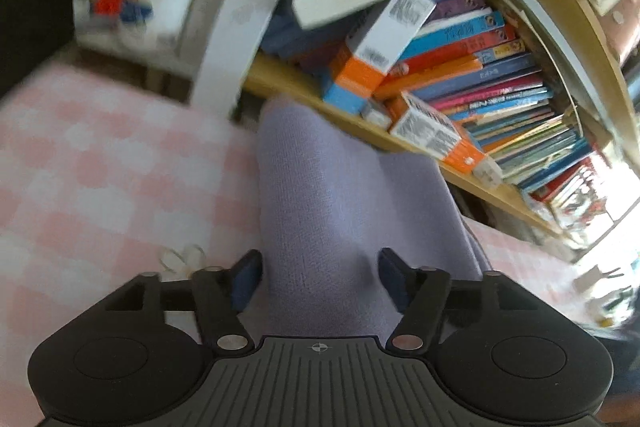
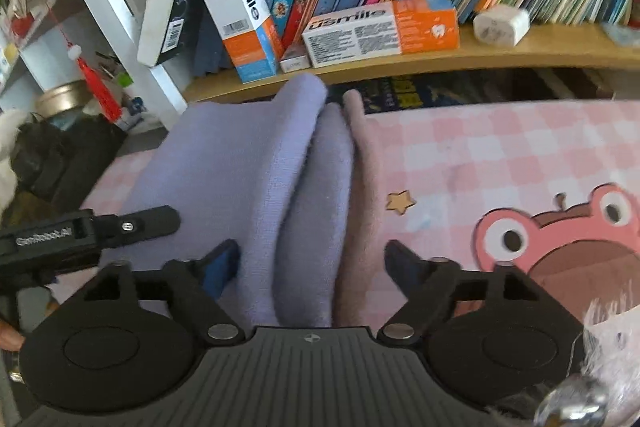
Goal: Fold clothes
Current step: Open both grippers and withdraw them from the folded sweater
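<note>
A lavender knitted garment lies in a long folded bundle on the pink checked cover, pointing toward a bookshelf. My left gripper is open, its blue-padded fingers wide apart with the bundle running between them. In the right wrist view the same garment shows two rolled folds, with a dusty pink fold along its right side. My right gripper is also open and straddles these folds. The left gripper's body reaches in from the left over the garment's edge.
A wooden shelf board packed with books stands right behind the garment's far end, with toothpaste boxes on it. A white frame post rises at the left. The cover carries a pink frog print to the right.
</note>
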{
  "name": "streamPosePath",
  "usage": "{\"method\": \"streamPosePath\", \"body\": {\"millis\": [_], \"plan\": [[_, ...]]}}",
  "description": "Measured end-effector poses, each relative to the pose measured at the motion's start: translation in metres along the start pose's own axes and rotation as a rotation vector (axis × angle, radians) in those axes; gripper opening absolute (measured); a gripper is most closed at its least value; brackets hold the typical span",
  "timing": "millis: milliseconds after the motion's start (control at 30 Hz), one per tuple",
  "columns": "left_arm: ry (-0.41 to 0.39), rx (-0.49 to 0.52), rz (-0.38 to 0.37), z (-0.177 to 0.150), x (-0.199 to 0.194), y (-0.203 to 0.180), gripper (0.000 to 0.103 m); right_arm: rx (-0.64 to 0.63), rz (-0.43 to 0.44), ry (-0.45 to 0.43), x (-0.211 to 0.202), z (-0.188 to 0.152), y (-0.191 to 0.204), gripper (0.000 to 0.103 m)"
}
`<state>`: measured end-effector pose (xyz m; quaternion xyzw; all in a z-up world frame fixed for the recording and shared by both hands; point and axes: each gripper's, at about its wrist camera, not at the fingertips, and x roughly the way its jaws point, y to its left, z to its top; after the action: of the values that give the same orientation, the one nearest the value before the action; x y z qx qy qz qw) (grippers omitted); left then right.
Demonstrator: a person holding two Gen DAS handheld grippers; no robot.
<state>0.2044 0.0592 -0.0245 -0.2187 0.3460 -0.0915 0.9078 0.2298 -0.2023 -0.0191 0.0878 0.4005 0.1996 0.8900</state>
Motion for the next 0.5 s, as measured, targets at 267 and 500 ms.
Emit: {"method": "streamPosePath", "body": {"millis": [267,500], "plan": [[-0.073,0.154,0.095,-0.009,-0.04,-0.024,0.09,0.012,-0.096,-0.051,-0.033,-0.007,0.01,0.095],[-0.063,0.195,0.13,-0.04,-0.063,-0.036,0.09,-0.052,-0.146,-0.109,-0.06,-0.029,0.021,0.097]]}}
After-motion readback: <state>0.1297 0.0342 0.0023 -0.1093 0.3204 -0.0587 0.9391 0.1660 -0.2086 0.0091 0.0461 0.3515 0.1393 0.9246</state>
